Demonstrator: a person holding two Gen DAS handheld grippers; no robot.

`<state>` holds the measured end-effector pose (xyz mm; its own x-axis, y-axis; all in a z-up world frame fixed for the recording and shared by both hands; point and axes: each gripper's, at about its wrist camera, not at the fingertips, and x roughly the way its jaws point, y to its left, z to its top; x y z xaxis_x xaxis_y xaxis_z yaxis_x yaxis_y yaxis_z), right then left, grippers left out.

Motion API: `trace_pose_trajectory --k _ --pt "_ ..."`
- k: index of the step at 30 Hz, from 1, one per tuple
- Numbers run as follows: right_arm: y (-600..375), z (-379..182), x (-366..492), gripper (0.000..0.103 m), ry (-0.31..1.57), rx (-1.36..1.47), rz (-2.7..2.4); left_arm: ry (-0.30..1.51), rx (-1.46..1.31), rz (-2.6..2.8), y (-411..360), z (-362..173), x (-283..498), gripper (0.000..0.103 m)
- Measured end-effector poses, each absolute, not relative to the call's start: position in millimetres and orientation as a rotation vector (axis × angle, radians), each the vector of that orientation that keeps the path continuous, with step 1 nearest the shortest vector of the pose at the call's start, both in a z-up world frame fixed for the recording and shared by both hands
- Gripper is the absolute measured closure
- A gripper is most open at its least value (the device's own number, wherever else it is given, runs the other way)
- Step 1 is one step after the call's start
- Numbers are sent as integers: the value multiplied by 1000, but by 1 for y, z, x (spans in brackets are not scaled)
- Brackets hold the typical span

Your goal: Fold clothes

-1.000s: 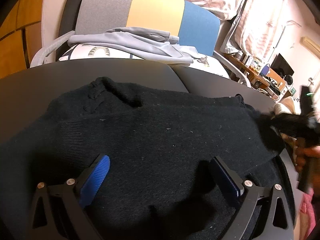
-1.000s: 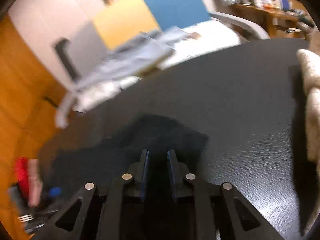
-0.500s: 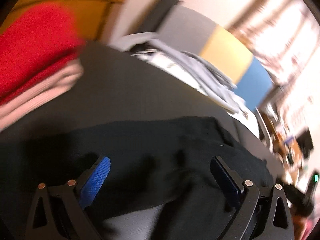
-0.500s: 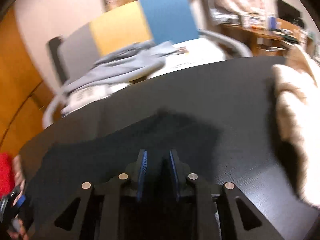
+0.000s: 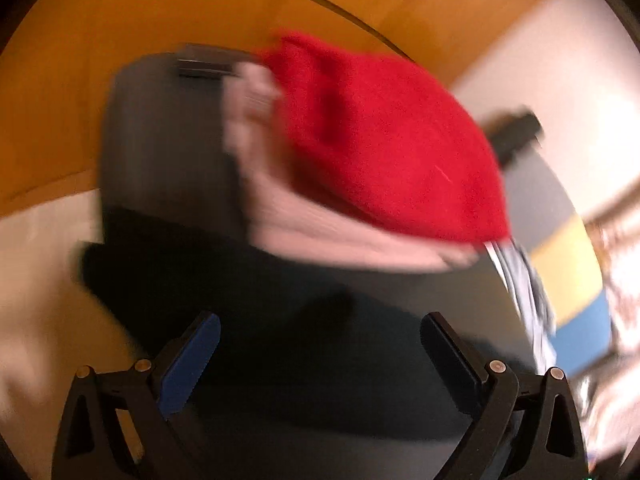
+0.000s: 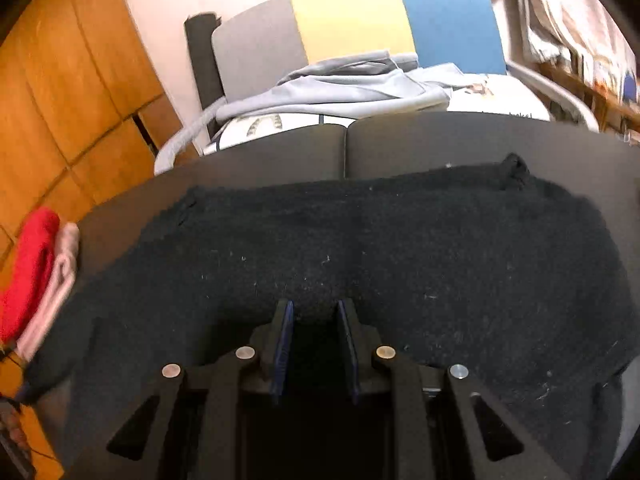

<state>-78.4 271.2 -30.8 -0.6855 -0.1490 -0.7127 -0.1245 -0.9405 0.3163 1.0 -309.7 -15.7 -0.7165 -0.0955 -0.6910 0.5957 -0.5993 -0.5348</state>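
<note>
Two tools are in play, and your right tool [image 6: 314, 316] sits nearest, its blue-lined fingers drawn close together with a fold of the black sweater [image 6: 360, 248] bunched between them — you're pinching the knit at its near edge. That sweater lies spread wide across the dark counter [image 6: 460, 140], reaching nearly from the left side to the right. Over on your left tool [image 5: 320, 340], the fingers stand spread wide apart, nothing between them; the view is blurred, but black fabric [image 5: 280, 320] lies on the counter just beyond the tips. Past that, a folded stack sits on the counter: a red garment [image 5: 384, 140] on top of a pale pink one [image 5: 320, 232]. From the right tool's view, that same stack [image 6: 32, 272] sits at the far left, right by the sweater's left end. Farther back, beyond the counter's far edge, a chair with grey, yellow and blue back panels [image 6: 352, 16] carries a loose light-grey garment [image 6: 340, 88] draped over its seat. Orange wooden panelling [image 6: 60, 80] fills the far left.
</note>
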Motion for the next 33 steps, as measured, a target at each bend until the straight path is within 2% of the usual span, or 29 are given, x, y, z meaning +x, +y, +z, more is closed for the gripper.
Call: trace_pose_trajectory --k 5,12,15,17,19,21,23,25,33 --pt "275 -33 -79 80 -609 1196 -2818 1094 713 -2151 -353 -19 52 2" --pt "277 -35 -89 80 -633 1181 -2818 1233 787 -2072 -373 -56 63 2" --pt "280 -36 -91 80 -645 1173 -2815 1221 801 -2103 -365 -55 55 2" --pt "280 -36 -91 80 -650 1171 -2813 1195 803 -2110 -364 -50 49 11" --pt "280 -36 -90 80 -655 1168 -2812 1157 817 -2099 -363 -46 43 42" --pt "281 -36 -91 80 -655 1167 -2811 1131 822 -2081 -361 -45 38 45" --pt "282 -37 -92 80 -658 1165 -2809 1142 794 -2078 -363 -43 40 57" --pt "283 -37 -92 80 -663 1163 -2806 1140 762 -2099 -365 -36 43 95" --pt "286 -38 -95 80 -680 1163 -2797 986 577 -2481 -321 71 13 95"
